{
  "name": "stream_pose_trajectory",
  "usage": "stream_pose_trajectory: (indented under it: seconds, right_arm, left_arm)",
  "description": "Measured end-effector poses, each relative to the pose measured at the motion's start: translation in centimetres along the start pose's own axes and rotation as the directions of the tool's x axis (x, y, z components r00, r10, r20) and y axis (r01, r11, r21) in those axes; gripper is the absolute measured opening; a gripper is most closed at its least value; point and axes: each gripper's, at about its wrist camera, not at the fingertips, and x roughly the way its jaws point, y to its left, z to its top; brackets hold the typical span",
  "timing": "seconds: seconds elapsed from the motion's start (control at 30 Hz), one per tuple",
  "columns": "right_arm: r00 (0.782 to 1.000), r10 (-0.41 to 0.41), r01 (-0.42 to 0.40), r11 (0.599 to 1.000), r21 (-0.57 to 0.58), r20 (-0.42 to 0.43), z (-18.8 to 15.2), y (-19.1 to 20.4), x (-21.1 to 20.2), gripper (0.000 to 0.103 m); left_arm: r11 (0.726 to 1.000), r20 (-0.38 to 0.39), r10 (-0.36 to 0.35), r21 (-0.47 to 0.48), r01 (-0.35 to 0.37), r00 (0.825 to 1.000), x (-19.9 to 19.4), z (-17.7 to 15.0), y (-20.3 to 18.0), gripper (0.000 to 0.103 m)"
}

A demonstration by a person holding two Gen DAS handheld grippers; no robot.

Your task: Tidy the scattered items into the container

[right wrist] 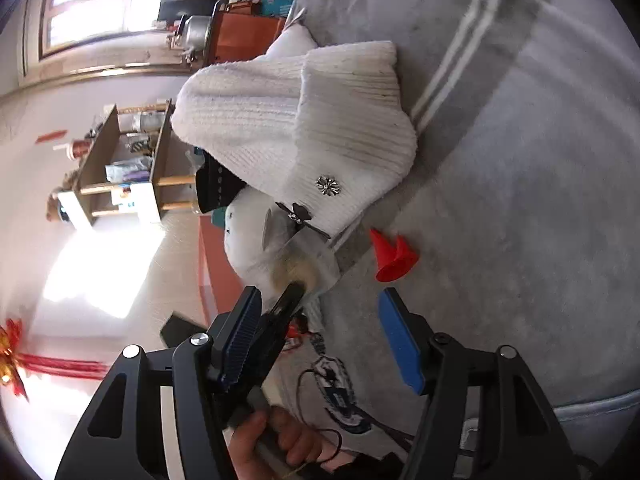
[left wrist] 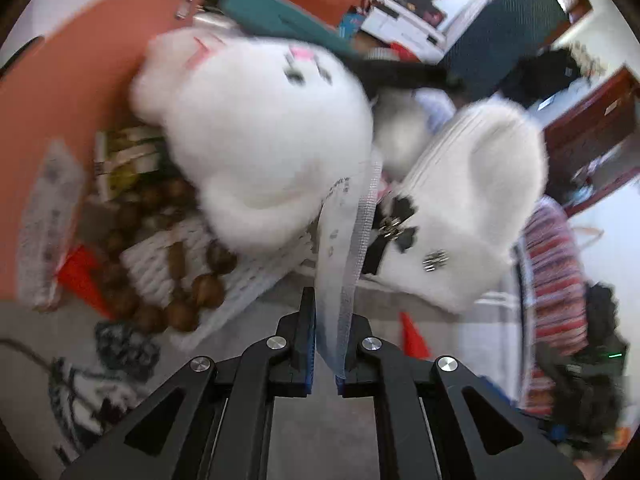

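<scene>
A: Where's your plush (left wrist: 256,136)?

B: It hangs by its tag (left wrist: 340,264), which your left fingers (left wrist: 329,334) have clamped, over the box (left wrist: 60,92) at the bed (right wrist: 520,184) edge, touching the knit hat (right wrist: 304,128).

A: Your right fingers (right wrist: 326,334)?

B: Parted, empty, near the red cone (right wrist: 394,258).

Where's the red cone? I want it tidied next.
In the right wrist view the red cone lies on the grey blanket, just below the white knitted hat, ahead of the open right claw.
</scene>
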Motion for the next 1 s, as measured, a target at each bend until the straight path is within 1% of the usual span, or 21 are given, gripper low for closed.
stream_pose_trajectory:
  seconds: [0.1,0.17,0.2,0.27,0.3,0.33,0.37,0.4,0.43,0.47,0.53,0.57,0.63,0.67,0.73,0.77,0.8,0.83,0.87,0.93,1.0]
  right_arm:
    - [1.000,0.005,-0.005,1.000,0.006,0.003,-0.1,-0.1,-0.2,0.061]
    - [1.000,-0.002,0.002,1.000,0.000,-0.001,-0.3,0.0,-0.3,0.061]
    - [1.000,-0.005,0.005,1.000,-0.002,-0.003,-0.4,0.0,-0.4,0.061]
    - [1.000,-0.013,0.012,1.000,-0.006,-0.008,-0.6,0.1,-0.3,0.061]
    - [1.000,-0.015,0.015,1.000,-0.008,-0.011,-0.7,0.1,-0.3,0.061]
    - [1.000,-0.019,0.019,1.000,-0.012,-0.013,-0.8,0.1,-0.3,0.061]
    - [1.000,-0.026,0.026,1.000,-0.018,-0.015,-0.9,0.2,-0.2,0.061]
    - [0.999,-0.036,0.036,0.999,-0.026,-0.016,-1.0,0.2,-0.1,0.061]
    - [0.999,-0.052,0.051,0.998,-0.037,-0.015,-1.0,0.3,0.0,0.061]
    - [0.997,-0.079,0.078,0.995,-0.054,-0.009,-1.0,0.4,0.0,0.061]
    - [0.990,-0.139,0.139,0.986,-0.093,0.006,-1.0,0.6,0.3,0.061]
    - [0.987,-0.161,0.160,0.981,-0.110,0.007,-1.0,0.7,0.5,0.061]
    - [0.985,-0.170,0.169,0.979,-0.115,-0.001,-1.0,0.6,0.9,0.061]
    - [0.986,-0.167,0.165,0.980,-0.111,-0.009,-1.0,0.4,1.1,0.061]
    - [0.987,-0.158,0.155,0.982,-0.105,-0.022,-1.1,0.3,1.1,0.061]
    - [0.988,-0.153,0.150,0.983,-0.101,-0.024,-1.2,0.2,1.1,0.061]
    - [0.989,-0.149,0.146,0.985,-0.096,-0.022,-1.2,0.1,0.9,0.061]
    - [0.989,-0.145,0.143,0.985,-0.091,-0.018,-1.1,0.0,0.8,0.061]
    - [0.990,-0.142,0.140,0.987,-0.083,-0.013,-1.0,-0.1,0.6,0.061]
    - [0.991,-0.131,0.130,0.990,-0.058,-0.012,-0.9,-0.6,0.4,0.061]
    - [0.994,-0.110,0.109,0.994,-0.032,-0.025,-0.8,-0.9,0.5,0.061]
  left_arm:
    - [0.996,0.084,-0.061,-0.054,0.065,0.995,-5.9,0.6,1.2,0.004]
    - [0.990,0.181,-0.087,-0.093,0.105,0.980,-11.1,1.5,2.5,0.004]
    - [0.986,0.232,-0.095,-0.111,0.123,0.968,-13.5,2.1,3.2,0.004]
    - [0.979,0.352,-0.088,-0.143,0.146,0.932,-18.8,4.1,4.8,0.005]
    - [0.977,0.412,-0.065,-0.158,0.142,0.909,-21.0,5.1,5.7,0.005]
    - [0.977,0.475,-0.019,-0.179,0.118,0.880,-23.2,6.1,6.9,0.005]
    - [0.975,0.514,0.036,-0.205,0.082,0.857,-24.9,7.0,8.1,0.018]
    - [0.970,0.520,0.094,-0.240,0.039,0.849,-25.8,7.7,9.2,0.056]
    - [0.960,0.492,0.139,-0.280,0.006,0.860,-26.0,8.5,10.5,0.078]
    - [0.953,0.451,0.142,-0.302,0.000,0.881,-25.6,9.0,11.5,0.096]
    - [0.963,0.370,0.082,-0.268,0.022,0.926,-23.6,8.5,11.8,0.096]
    - [0.976,0.328,0.070,-0.218,0.003,0.942,-22.2,7.7,11.1,0.096]
    - [0.993,0.252,0.087,-0.094,-0.066,0.964,-18.9,5.8,8.8,0.096]
    - [0.995,0.211,0.101,-0.019,-0.099,0.972,-16.8,4.3,7.1,0.096]
    - [0.977,0.141,0.146,0.138,-0.165,0.979,-12.1,1.1,3.3,0.096]
    - [0.958,0.124,0.168,0.215,-0.192,0.978,-9.9,-0.5,1.6,0.090]
    - [0.937,0.121,0.185,0.278,-0.212,0.975,-8.3,-1.8,0.2,0.063]
    - [0.910,0.116,0.219,0.333,-0.246,0.969,-6.7,-2.9,-1.2,0.044]
    - [0.890,0.104,0.250,0.366,-0.271,0.963,-5.3,-3.7,-2.2,0.017]
    - [0.892,0.073,0.269,0.357,-0.277,0.960,-2.9,-3.5,-2.3,0.015]
    - [0.893,0.075,0.307,0.323,-0.314,0.949,-1.5,-2.6,-1.6,0.015]
